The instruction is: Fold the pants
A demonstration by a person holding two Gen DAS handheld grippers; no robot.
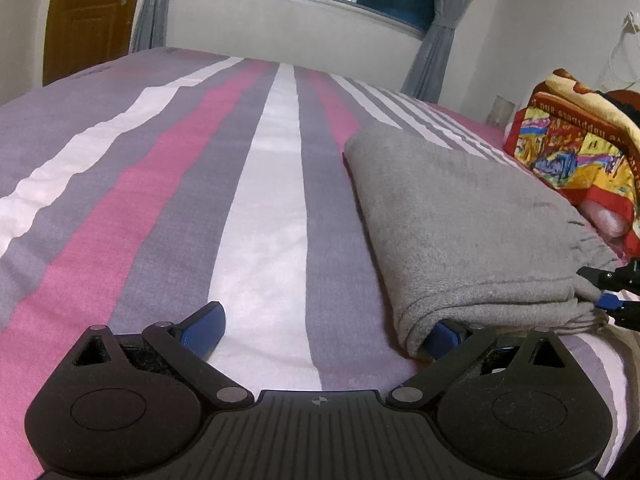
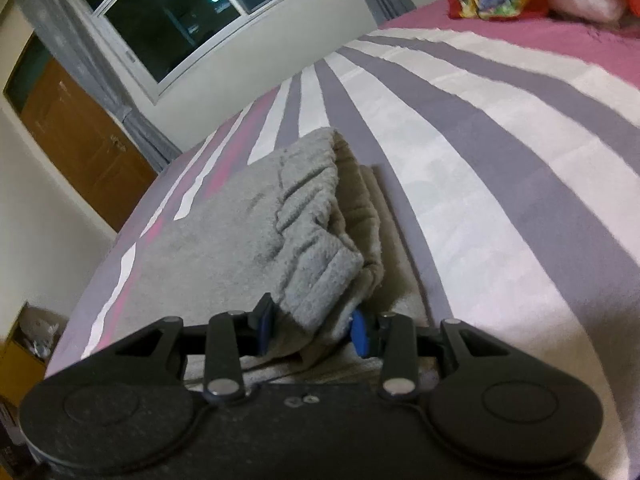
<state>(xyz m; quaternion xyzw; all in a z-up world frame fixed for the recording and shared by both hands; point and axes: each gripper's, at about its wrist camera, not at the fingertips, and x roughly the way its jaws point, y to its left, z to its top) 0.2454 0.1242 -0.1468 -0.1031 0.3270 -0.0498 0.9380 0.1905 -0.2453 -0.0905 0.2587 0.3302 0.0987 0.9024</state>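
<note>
The right gripper [image 2: 312, 330] pinched the grey fleece pants' [image 2: 224, 240] elastic waistband; the left gripper [image 1: 320, 330] gaped wide, pants corner against one finger. Final fold seemed laid; next, releasing cleanly.

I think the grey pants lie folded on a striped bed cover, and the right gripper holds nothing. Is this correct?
Not entirely. The right wrist view shows the right gripper closed on the grey pants, with cloth bunched between its fingers. The pants do lie folded on the striped bed cover.
</note>
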